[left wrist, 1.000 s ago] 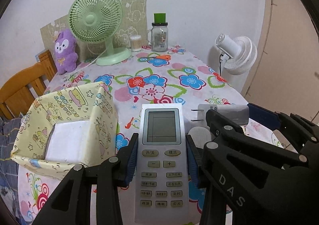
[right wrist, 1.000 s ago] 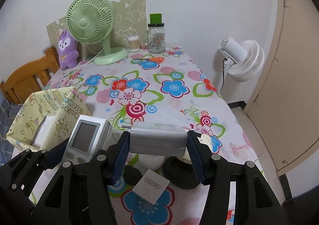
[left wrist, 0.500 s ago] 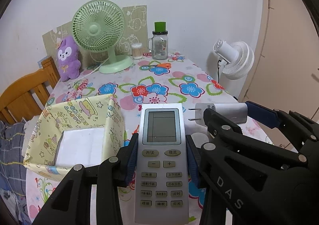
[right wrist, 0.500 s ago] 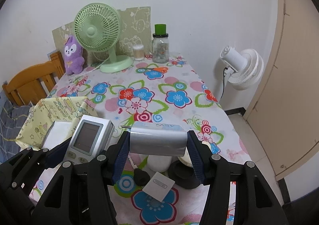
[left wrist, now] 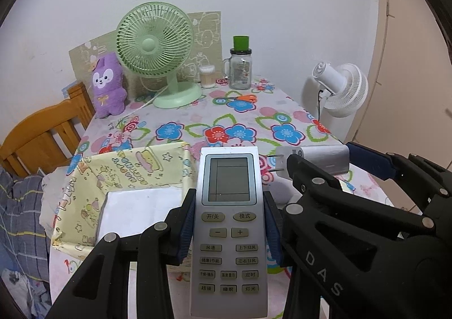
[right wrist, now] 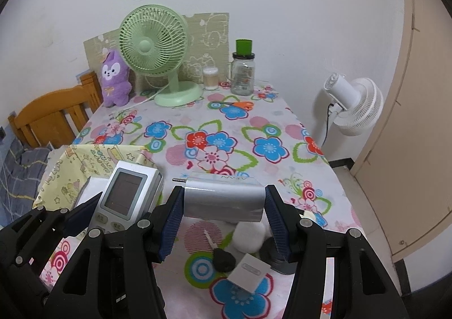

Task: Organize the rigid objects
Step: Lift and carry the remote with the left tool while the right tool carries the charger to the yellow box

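**Over the flowered table: both grippers loaded**

Over the near end of the table (right wrist: 262,121), which wears a cloth of bright printed flowers, two grippers hang side by side. A pale wall stands behind the table's far edge, a tan door (right wrist: 418,121) to its right, and a wooden chair (left wrist: 42,132) at its left side. A white floor fan (right wrist: 356,105) stands off the table's right edge. On the far end sit a green desk fan (left wrist: 158,50), a purple plush toy (left wrist: 108,83), a glass jar (right wrist: 242,73) with a green cap, and a small tub of cotton swabs (right wrist: 210,78).

At the table's near left corner stands a yellow cartoon-print box (left wrist: 127,172), open-topped, with only a white liner showing inside.

The left gripper (left wrist: 229,230) is clamped on a silver remote control (left wrist: 228,223), screen up, just right of the box. The right gripper (right wrist: 223,223) is closed on a silver charger plug (right wrist: 223,201), held crosswise with its prongs pointing left. On the table below it lie a small white card (right wrist: 250,273), a black key fob (right wrist: 223,259) and a white round item (right wrist: 248,235).
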{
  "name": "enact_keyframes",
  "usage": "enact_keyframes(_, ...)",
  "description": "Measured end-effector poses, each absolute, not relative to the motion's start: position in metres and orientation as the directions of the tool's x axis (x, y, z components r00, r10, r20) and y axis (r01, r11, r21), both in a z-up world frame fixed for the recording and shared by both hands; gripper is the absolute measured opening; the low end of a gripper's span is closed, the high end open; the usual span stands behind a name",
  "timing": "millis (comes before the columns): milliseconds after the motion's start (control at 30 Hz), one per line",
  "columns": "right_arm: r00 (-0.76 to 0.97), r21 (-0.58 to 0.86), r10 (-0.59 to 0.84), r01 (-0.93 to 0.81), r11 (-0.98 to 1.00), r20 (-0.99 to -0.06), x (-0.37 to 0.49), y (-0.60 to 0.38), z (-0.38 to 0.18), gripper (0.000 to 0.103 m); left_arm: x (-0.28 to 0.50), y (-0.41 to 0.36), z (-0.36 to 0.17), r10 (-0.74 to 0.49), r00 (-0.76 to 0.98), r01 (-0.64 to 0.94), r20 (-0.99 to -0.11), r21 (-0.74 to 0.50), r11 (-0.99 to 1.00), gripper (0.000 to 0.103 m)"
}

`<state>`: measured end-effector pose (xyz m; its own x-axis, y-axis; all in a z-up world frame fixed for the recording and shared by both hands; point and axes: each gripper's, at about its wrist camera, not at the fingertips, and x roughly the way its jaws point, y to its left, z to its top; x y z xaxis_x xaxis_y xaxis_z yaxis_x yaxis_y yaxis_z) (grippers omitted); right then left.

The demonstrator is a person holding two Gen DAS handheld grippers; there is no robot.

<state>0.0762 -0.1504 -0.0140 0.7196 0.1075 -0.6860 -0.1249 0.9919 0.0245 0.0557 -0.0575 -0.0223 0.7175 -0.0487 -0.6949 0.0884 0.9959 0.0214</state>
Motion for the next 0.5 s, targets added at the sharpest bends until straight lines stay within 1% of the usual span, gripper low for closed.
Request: enact_keyframes(500,0.709,0.015,0.133,-0.171,0.985,-0.692,0.091,-0.109,-0.01,0.059,0.065,-0.018,-0.018,-0.027,0.713,0.067,-0.701,0.029,0.997,0.045)
